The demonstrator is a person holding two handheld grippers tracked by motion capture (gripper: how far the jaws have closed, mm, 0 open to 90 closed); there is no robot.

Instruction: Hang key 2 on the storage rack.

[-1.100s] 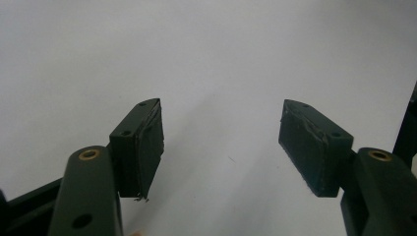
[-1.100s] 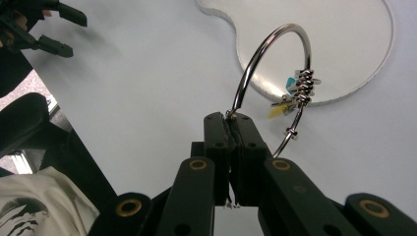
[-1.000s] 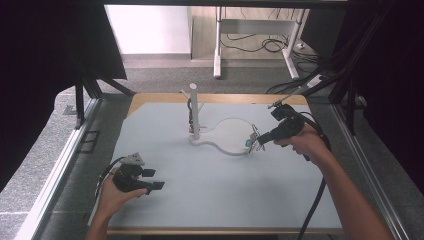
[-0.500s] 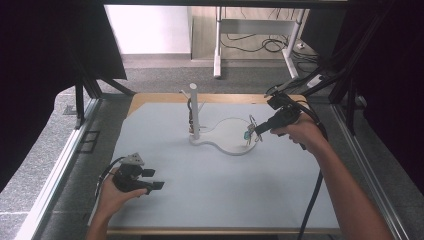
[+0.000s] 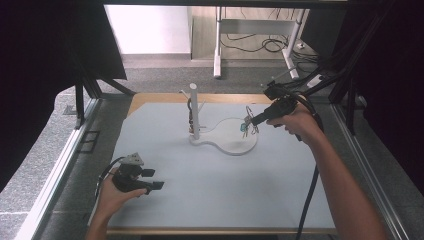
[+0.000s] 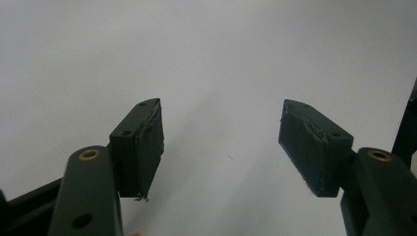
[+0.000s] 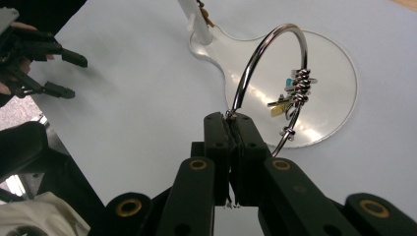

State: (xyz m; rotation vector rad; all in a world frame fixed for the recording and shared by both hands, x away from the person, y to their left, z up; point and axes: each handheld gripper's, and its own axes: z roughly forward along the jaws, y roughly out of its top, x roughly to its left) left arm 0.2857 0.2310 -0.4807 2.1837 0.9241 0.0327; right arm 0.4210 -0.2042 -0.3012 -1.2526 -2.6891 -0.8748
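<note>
My right gripper (image 5: pixel 257 119) (image 7: pixel 232 118) is shut on a large metal key ring (image 7: pixel 268 54) (image 5: pixel 248 120) that carries several small keys and tags (image 7: pixel 295 91). It holds the ring in the air above the round part of a white stand base (image 5: pixel 230 137) (image 7: pixel 334 69). A white post (image 5: pixel 193 110) (image 7: pixel 196 22) with side pegs rises from the narrow end of that base, left of the ring. My left gripper (image 5: pixel 154 179) (image 6: pixel 221 132) is open near the front left of the grey mat, jaws wide apart with nothing between them.
The grey mat (image 5: pixel 210 185) covers a wooden table. Something small and dark hangs on the post (image 5: pixel 190 117). Black curtains and metal frame rails flank both sides. A cable trails from the right gripper (image 5: pixel 307 200) along the forearm.
The right gripper has lifted the key ring off the base and carried it up and slightly away. The left gripper has stayed where it was.
</note>
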